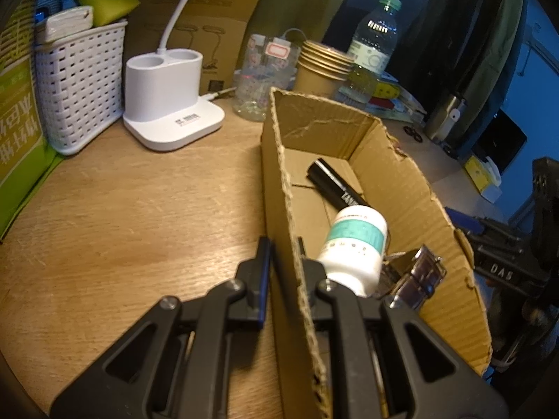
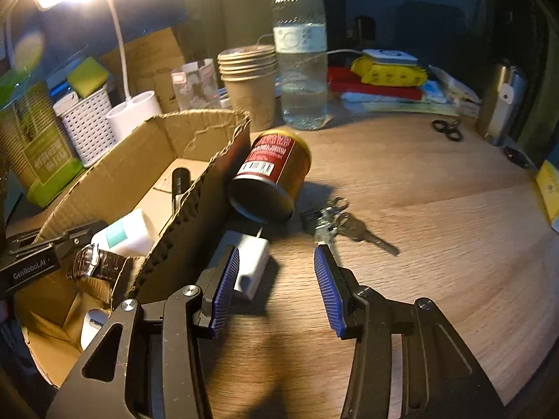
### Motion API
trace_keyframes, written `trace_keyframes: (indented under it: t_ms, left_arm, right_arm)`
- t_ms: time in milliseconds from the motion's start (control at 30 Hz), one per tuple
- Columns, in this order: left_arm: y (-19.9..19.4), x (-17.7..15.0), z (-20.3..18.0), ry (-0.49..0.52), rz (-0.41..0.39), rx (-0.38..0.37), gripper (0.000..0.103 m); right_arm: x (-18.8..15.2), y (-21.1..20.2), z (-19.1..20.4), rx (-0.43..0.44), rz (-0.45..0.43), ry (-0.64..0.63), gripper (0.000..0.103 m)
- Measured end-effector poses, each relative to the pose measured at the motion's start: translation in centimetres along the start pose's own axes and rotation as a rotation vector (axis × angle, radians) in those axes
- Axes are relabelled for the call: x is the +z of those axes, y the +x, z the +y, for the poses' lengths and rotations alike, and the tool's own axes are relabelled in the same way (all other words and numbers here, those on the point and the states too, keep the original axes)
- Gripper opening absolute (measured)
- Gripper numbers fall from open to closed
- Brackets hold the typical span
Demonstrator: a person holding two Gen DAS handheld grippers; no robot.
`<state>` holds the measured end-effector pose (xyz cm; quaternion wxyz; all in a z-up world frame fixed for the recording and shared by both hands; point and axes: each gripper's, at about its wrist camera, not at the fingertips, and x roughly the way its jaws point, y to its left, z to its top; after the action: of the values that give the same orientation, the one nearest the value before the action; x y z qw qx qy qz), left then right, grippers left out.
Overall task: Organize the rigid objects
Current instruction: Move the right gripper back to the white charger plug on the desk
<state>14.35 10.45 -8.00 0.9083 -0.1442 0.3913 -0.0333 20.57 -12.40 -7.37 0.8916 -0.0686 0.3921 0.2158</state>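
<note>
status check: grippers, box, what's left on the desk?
Left gripper clamped on cardboard box wall. Right gripper open, empty. Can, white adapter, keys outside the box.

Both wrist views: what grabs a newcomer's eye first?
The open cardboard box fills mid-desk, with a white pill bottle, a black marker and a watch inside; the left gripper clamps its near wall. Just outside it a red-and-gold can lies on its side. Keys and a white charger lie ahead of the open right gripper.
</note>
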Motion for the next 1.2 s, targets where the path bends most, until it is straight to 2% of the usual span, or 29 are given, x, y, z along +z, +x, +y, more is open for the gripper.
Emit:
trace_keyframes:
  t_ms: [833,1200]
  left_arm:
    - [-0.1,0.1,0.3,-0.021,-0.005,0.007,0.012]
    - [0.0,0.0,0.2,-0.022,-0.002,0.006,0.012]
  right_arm:
    - [0.4,1.9,0.7,0.111,0.056,0.013,0.051]
    - [0.3,2.8,0.3,0.12,0.079,0.043,0.051]
